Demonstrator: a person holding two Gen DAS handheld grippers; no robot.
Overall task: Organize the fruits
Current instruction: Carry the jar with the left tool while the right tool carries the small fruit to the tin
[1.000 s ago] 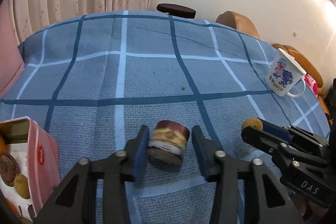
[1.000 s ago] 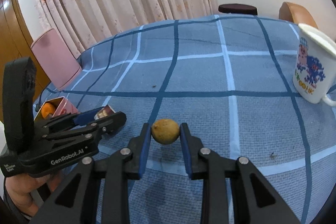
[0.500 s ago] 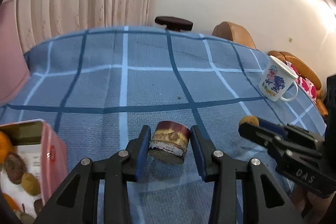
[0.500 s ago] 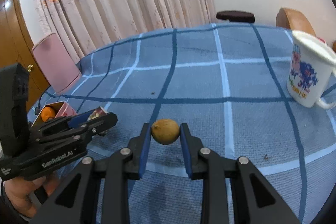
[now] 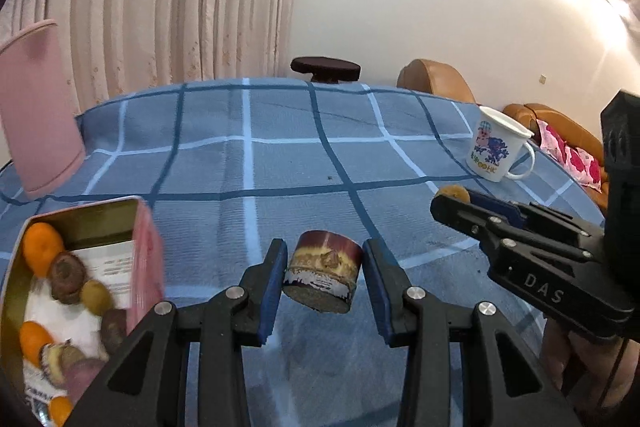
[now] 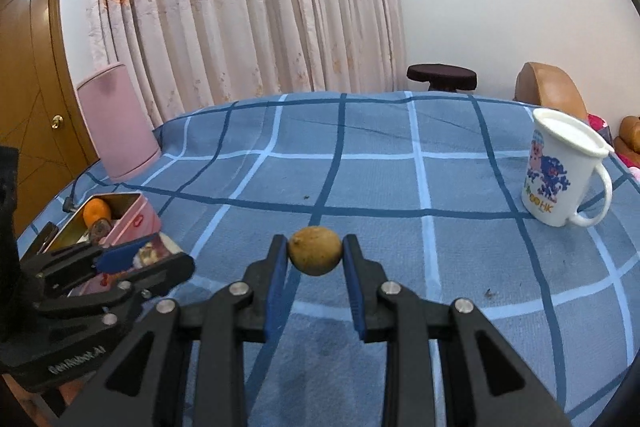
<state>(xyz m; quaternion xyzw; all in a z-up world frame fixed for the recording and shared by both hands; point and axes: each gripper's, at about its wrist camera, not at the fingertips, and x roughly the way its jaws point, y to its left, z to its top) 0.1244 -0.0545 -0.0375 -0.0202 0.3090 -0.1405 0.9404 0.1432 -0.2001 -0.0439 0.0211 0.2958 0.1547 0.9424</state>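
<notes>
1. My left hand-held gripper (image 5: 323, 277) is nearly closed, its blue pads pressed on both sides of a short round piece with a dark red top and a brown-and-cream side (image 5: 323, 270); it hangs clear above the blue checked cloth (image 5: 248, 163); what kind of food it is I cannot tell.
2. My right hand-held gripper (image 6: 315, 259) is closed almost fully on a small round yellow-brown fruit (image 6: 315, 255), pinched between the pad tips and held off the cloth; what fruit it is I cannot tell.
3. The pink tin (image 5: 146, 259) stands open at the lower left of my left view, just beside that gripper; inside lie small oranges (image 5: 40, 243), a dark brown fruit (image 5: 68, 277), a yellow-brown one (image 5: 95, 295) and others, blurred.
4. A white mug with a cartoon print (image 6: 562, 173) stands upright to the right, well apart from the tin; its handle points right.
5. A pink chair back (image 6: 114, 119) rises behind the desk's far left edge; a dark round stool (image 6: 442, 75) stands beyond the far edge.
</notes>
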